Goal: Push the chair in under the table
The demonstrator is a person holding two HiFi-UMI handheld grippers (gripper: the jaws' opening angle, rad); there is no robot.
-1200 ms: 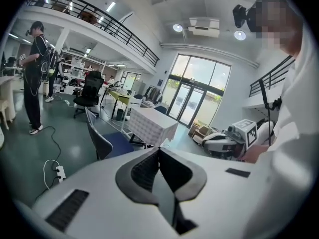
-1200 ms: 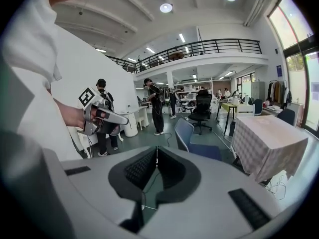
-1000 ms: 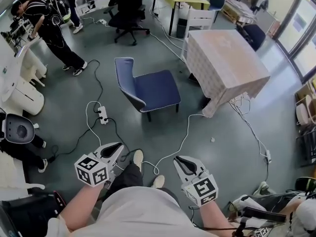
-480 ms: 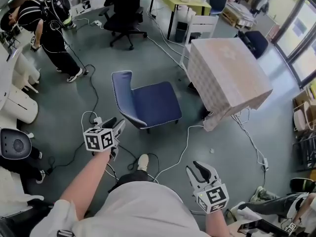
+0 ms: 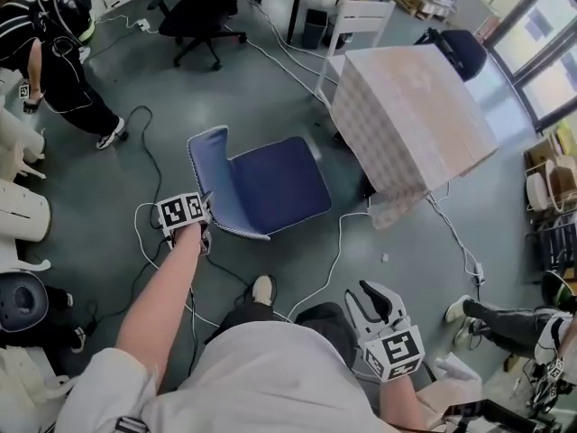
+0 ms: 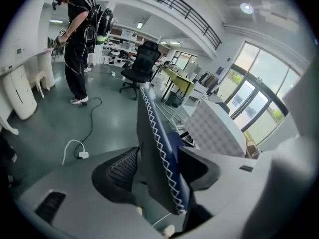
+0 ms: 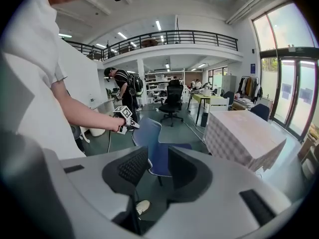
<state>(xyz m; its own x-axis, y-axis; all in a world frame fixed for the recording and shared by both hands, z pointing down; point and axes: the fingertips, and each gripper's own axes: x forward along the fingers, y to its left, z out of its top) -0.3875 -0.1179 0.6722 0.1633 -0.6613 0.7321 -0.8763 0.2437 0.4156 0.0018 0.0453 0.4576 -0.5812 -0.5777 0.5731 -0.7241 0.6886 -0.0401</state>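
A blue chair (image 5: pixel 270 183) stands on the grey floor, its seat facing the table (image 5: pixel 415 115), which wears a checked cloth. My left gripper (image 5: pixel 203 215) is at the chair's backrest (image 6: pixel 157 138). Its jaws are opening with the backrest's stitched edge standing between them, and a gap shows beside the left pad. In the right gripper view the same chair (image 7: pixel 152 143) and table (image 7: pixel 244 136) lie ahead. My right gripper (image 5: pixel 365 300) hangs low near my body, well short of the chair, open with nothing between its fingers.
White and black cables (image 5: pixel 334 260) trail across the floor round the chair. A white chair (image 5: pixel 361 21) stands behind the table and a black office chair (image 5: pixel 194 12) further back. A person (image 5: pixel 54 52) stands at the far left. My shoe (image 5: pixel 261 289) is below the chair.
My left gripper has swung forward and down from beside my legs to the chair's backrest, and its jaws have opened. The right gripper has opened too and shifted a little right.
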